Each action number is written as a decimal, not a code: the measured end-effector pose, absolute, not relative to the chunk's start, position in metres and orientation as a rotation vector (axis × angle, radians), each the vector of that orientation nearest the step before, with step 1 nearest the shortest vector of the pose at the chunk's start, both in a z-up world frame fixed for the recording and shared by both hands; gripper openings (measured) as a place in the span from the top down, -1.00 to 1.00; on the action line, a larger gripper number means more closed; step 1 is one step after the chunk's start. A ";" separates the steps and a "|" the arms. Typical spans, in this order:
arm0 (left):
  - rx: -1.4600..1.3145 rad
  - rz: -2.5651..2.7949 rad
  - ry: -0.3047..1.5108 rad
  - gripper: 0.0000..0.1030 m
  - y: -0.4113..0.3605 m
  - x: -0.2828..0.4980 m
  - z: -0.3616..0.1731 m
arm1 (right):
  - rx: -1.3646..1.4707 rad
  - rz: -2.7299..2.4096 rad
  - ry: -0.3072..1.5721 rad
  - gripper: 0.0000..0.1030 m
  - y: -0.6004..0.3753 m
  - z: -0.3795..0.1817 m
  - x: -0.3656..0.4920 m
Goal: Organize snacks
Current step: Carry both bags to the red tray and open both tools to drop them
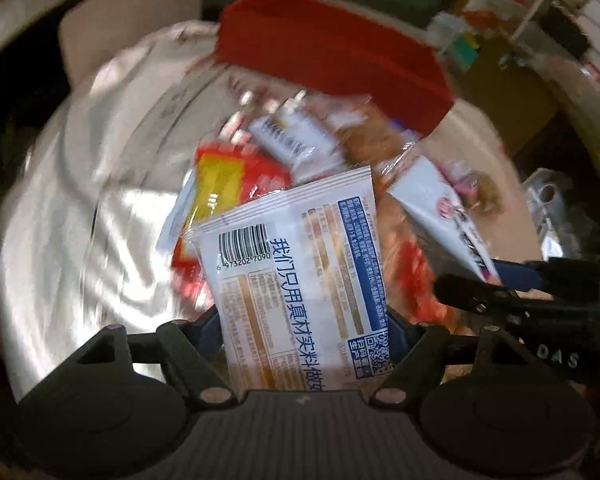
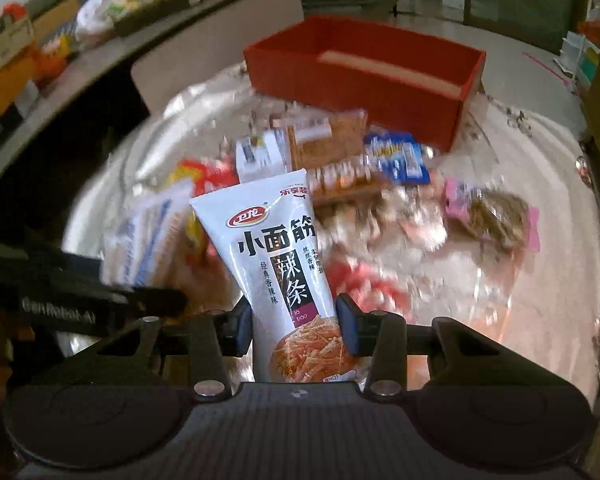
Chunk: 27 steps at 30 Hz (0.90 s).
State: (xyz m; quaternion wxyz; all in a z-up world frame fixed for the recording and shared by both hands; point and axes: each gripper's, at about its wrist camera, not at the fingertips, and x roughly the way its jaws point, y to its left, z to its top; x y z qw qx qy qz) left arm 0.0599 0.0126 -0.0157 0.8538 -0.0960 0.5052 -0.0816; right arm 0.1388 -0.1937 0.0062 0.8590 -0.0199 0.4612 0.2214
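My left gripper (image 1: 304,332) shows black arms with blue pads, and the packet (image 1: 296,276) in it is white, printed with a black barcode, blue characters, a blue text panel and tan tables. Behind it I see a red and yellow wrapper (image 1: 224,184). The box (image 2: 364,76) reads solid red outside, pale tan on its floor. My right gripper (image 2: 296,328) is black with blue pads too; its latiao packet (image 2: 284,264) is white with a red oval logo, bold black characters, a dark purple block and orange strips pictured below. Further out, a blue and white wrapper (image 2: 398,156), a pink-edged packet (image 2: 496,216) with brown contents, all on a glossy silver-white tablecloth (image 2: 520,280).
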 end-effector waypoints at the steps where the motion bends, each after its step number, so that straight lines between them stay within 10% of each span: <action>1: -0.178 -0.174 1.038 -0.37 0.010 0.063 -0.011 | -0.026 0.465 0.953 0.02 -0.194 0.011 0.143; 27: -0.055 -0.098 0.769 -0.37 -0.013 0.315 0.040 | 0.121 0.265 0.749 0.02 -0.228 0.030 0.347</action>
